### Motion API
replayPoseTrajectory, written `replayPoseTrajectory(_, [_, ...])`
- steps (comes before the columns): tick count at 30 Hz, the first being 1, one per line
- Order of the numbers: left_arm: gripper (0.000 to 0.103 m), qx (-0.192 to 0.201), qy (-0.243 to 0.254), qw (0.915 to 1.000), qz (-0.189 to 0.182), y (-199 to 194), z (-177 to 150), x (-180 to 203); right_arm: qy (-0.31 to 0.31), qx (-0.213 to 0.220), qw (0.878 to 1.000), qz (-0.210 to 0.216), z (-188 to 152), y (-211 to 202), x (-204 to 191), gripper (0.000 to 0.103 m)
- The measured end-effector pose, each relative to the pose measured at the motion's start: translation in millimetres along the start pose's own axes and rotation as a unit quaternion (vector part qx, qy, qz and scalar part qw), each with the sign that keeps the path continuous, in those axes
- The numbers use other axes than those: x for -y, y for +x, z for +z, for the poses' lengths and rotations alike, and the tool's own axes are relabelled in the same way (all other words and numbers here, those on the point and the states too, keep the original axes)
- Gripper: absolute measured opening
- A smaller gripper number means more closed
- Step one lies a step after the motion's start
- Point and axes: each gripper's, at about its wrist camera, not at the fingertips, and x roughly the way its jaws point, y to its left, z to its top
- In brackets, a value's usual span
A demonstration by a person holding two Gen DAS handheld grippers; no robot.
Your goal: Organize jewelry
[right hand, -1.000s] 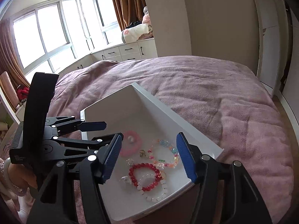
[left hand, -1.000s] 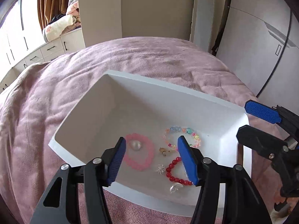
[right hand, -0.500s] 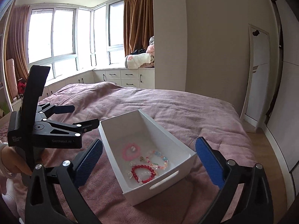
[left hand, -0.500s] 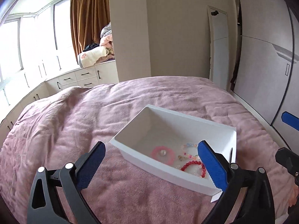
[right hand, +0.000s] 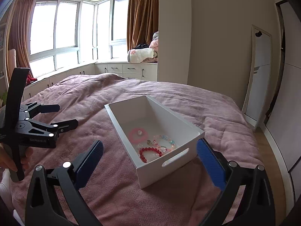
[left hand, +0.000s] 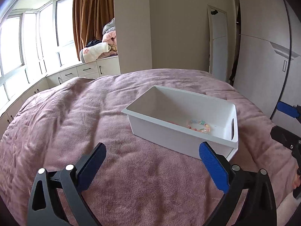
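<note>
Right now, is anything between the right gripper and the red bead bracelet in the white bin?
Only the white bin's near end wall. The red bead bracelet lies on the bin floor just behind it, so the open right gripper would have to come in from above; nothing covers the bracelet.

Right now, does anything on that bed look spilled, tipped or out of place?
Nothing stands out. The white bin sits upright on the pink bedspread, with the red bead bracelet, pink bracelet and pastel bracelet all inside it.
</note>
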Motion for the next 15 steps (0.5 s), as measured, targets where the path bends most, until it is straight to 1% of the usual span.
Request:
replayPoseTrajectory(3, [0.100,0.007,0.009,0.9999,0.007,0,-6,1,0.000,0.000,1.000,-0.003,-5,2,1,0.098])
replayPoseTrajectory(7, [0.100,0.013,0.027,0.9989,0.037,5,-6,4,-0.001,-0.012,1.000,-0.004,-11,10,2,0.098])
replayPoseTrajectory(10, [0.100,0.014,0.030,0.9989,0.032,6,-5,3,-0.007,-0.017,1.000,-0.006,-14,13,-1,0.098])
replayPoseTrajectory(15, [0.100,0.010,0.019,0.9996,0.018,9,-2,2,-0.011,-0.018,1.000,-0.005,-16,14,-2,0.098])
